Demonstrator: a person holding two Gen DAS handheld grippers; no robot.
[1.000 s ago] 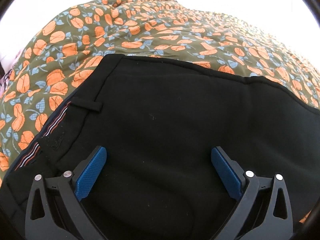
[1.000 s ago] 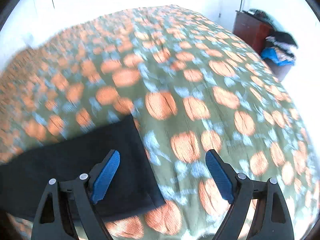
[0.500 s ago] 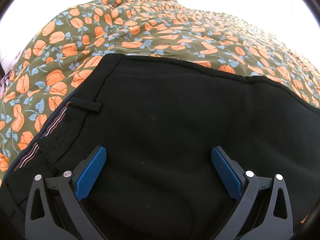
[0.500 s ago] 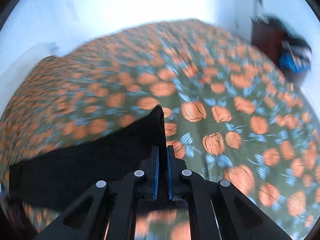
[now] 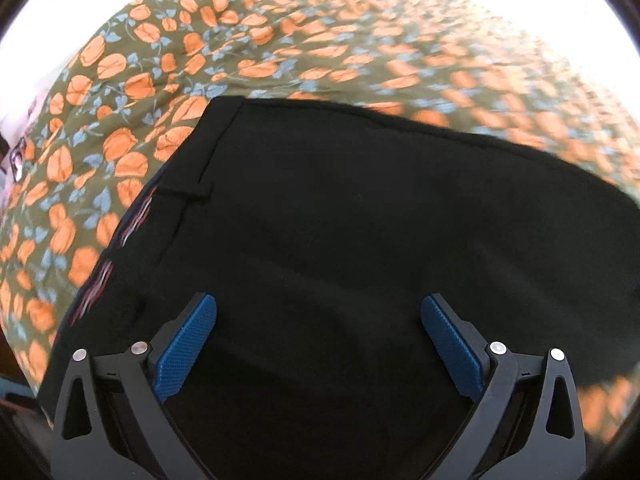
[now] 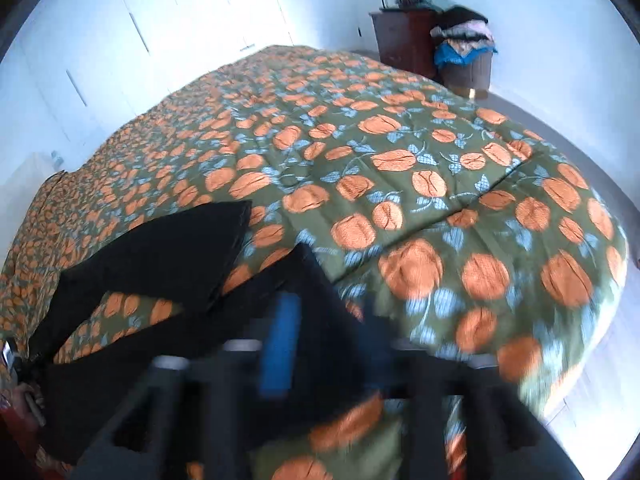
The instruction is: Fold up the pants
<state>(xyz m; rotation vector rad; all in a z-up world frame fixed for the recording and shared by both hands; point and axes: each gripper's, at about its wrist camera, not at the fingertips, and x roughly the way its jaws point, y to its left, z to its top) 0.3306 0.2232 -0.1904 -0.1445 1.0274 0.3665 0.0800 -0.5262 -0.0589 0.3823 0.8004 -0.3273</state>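
Black pants [image 5: 360,240] lie on a bed with an olive cover printed with orange flowers [image 5: 280,40]. The waistband with a belt loop and striped lining [image 5: 132,220] is at the left. My left gripper [image 5: 318,316] is open just above the seat of the pants, blue pads apart. In the right wrist view my right gripper [image 6: 304,320] is shut on the hem end of a pants leg [image 6: 320,292] and holds it lifted above the bed. The rest of the pants [image 6: 160,256] trails to the left. The gripper is blurred.
The bedspread [image 6: 420,168] spreads wide to the right and far side. A dark wooden cabinet [image 6: 404,44] and a basket heaped with clothes [image 6: 464,52] stand by the far wall. White wardrobe doors [image 6: 160,20] line the back. The bed's edge is at the lower right.
My right gripper closed on the pants leg end and has lifted it up and over toward the left. The left gripper stayed open and shifted slightly over the pants.
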